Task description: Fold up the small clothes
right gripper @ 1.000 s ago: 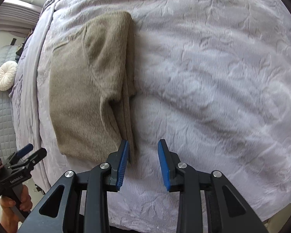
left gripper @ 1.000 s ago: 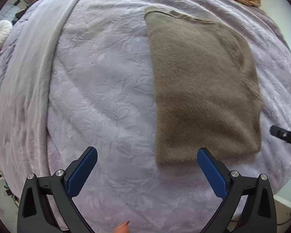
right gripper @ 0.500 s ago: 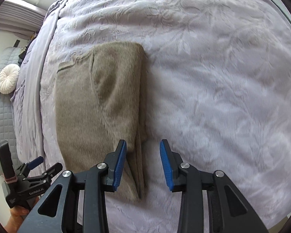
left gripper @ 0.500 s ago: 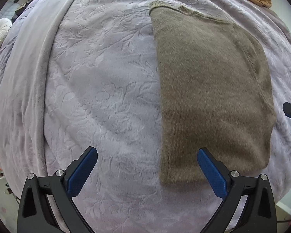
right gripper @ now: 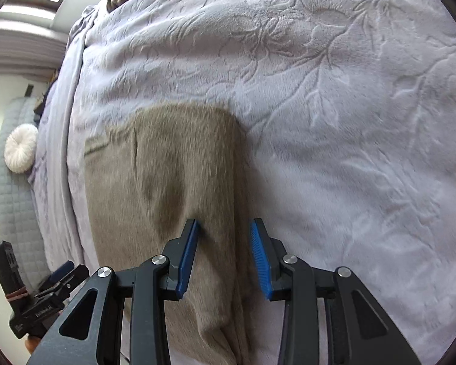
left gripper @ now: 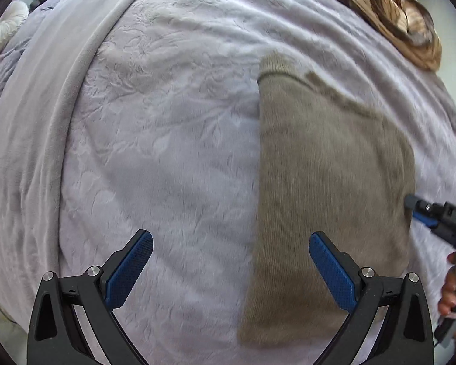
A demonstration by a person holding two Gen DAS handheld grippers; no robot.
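Where the left gripper (left gripper: 230, 269) hangs over the bed, jaws spread wide, nothing between them; right pad (left gripper: 331, 269) over the near part of the sweater (left gripper: 328, 182), left pad over bare blanket (left gripper: 167, 152). Contact with the cloth impossible to judge from this angle. Sweater folded into a long panel, lying flat on the blanket, ribbed collar at the far end; near edge partly covered by the gripper frame, knit blurred. Right gripper (left gripper: 410, 205) poking in at the right margin, tip at the sweater's right edge, mostly cut off; hand (left gripper: 454, 292) behind it only partly in view.

From the right wrist view: right gripper (right gripper: 223, 258) partly spread, straddling the right edge strip of the sweater (right gripper: 167, 182), left pad (right gripper: 188, 258) pressing a small dent into the knit, right pad at or just past the edge. Not closed on the cloth. Layers under the edge hidden; near end of the sweater lost behind the gripper body. Left gripper (right gripper: 60, 276) low at the left, dark and blurred, jaws unreadable from here.

Farther out: striped brown cloth (left gripper: 395, 15) at the far right corner of the bed, cut off by the lens rim. Round white cushion (right gripper: 21, 147) beyond the blanket's left side, on a quilted grey surface (right gripper: 12, 213).
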